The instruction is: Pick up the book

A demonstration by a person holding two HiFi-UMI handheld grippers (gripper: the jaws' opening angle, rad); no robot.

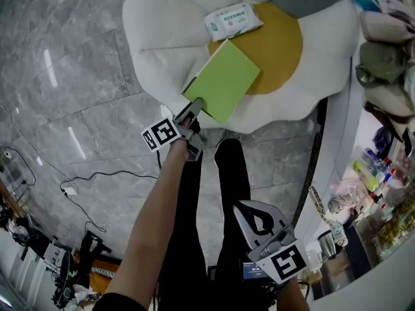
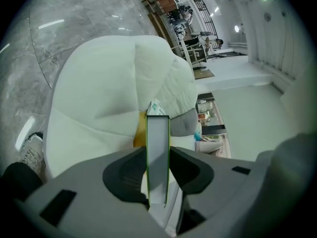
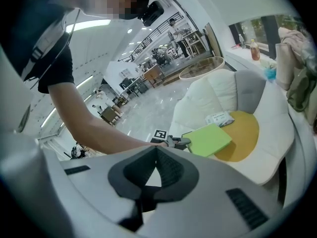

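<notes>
Green-covered, the book (image 1: 225, 78) sits over the white cushion (image 1: 162, 31) and its yellow centre (image 1: 279, 50). Its long axis runs straight away from the left gripper (image 1: 194, 109), whose jaws are clamped on the near edge. The right gripper (image 3: 156, 148) hangs well apart by the person's legs, its jaws closed on nothing, so the lift looks to be the left hand's alone, with the book's weight all out beyond the grip.
</notes>
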